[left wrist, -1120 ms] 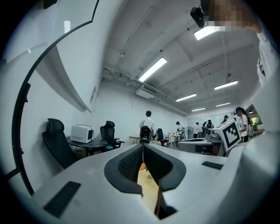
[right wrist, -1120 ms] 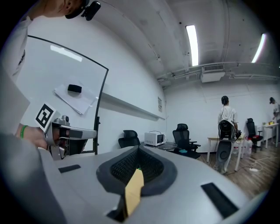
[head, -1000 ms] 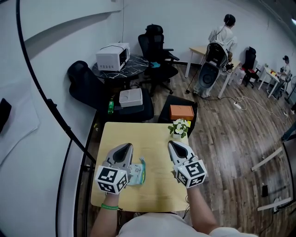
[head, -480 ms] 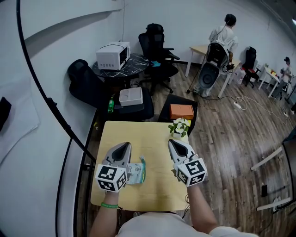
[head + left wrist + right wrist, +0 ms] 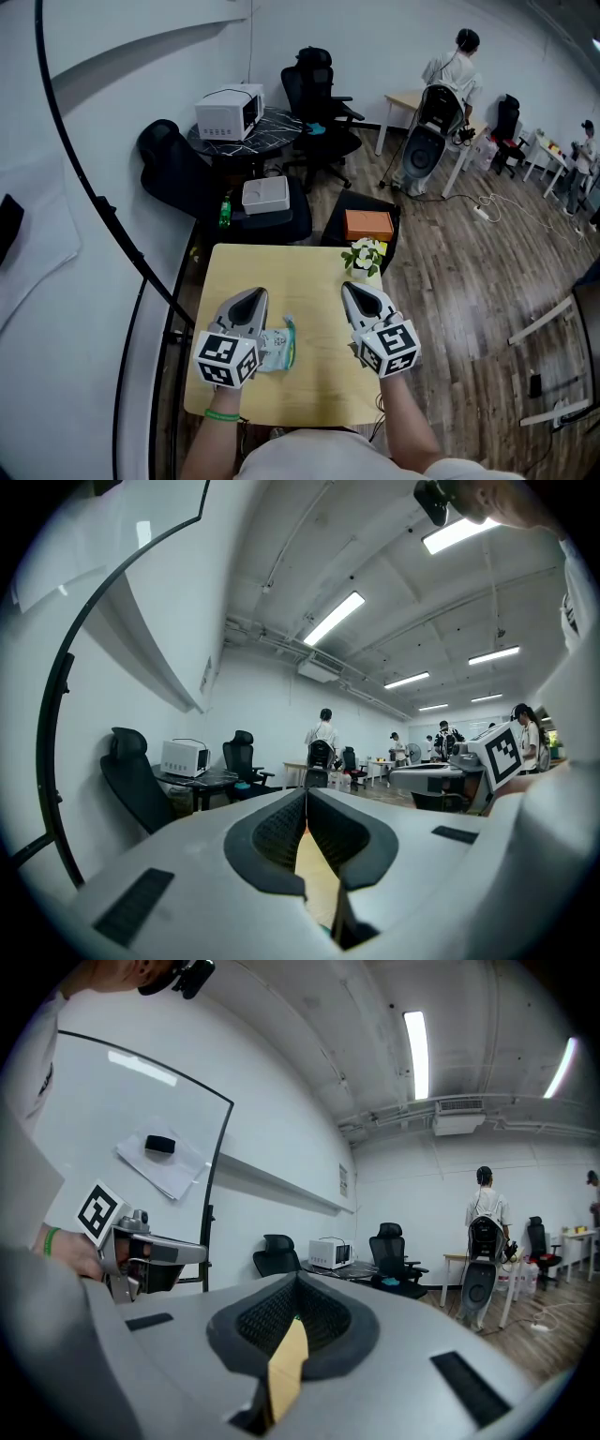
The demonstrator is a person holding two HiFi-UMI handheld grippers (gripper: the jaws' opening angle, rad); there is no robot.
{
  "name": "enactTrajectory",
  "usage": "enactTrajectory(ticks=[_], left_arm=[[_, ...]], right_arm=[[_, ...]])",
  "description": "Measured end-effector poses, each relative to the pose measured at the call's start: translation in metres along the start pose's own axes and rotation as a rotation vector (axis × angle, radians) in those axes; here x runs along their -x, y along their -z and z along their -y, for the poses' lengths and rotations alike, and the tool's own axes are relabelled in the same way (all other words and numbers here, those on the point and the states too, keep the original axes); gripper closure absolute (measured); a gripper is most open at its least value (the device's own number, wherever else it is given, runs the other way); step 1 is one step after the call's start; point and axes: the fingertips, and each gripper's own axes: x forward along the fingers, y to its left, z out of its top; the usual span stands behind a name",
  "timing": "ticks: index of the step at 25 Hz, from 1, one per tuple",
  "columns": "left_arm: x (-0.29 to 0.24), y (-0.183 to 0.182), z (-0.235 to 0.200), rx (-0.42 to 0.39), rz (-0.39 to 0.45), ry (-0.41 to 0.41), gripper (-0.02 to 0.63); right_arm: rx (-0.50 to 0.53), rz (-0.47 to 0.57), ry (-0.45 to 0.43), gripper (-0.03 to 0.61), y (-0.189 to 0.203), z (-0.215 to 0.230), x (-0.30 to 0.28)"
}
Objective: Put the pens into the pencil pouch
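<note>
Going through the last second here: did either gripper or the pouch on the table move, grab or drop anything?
Nothing visibly changed. The left gripper and the right gripper are above the yellow table as before, jaws shut and empty. The pouch lies in the same spot beside the left gripper, and the small flower pot is still at the table's far right edge.

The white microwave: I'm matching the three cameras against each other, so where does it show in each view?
Head view: microwave upper left of centre, on a dark table.
Left gripper view: small, left of centre, at mid-height.
Right gripper view: small, just right of centre.
Shared landmark: the black office chair directly right of it in all three.
</note>
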Motion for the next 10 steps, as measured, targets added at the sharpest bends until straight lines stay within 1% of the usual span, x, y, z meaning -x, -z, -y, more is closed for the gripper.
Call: enactTrajectory(ticks=[10], left_arm=[[0.0013,-0.0009,0.0020,-0.003,-0.001,0.004,0.597]], right_arm=[[-0.005,0.007,-0.001,0.578,-0.0013,-0.0013,0.0023]])
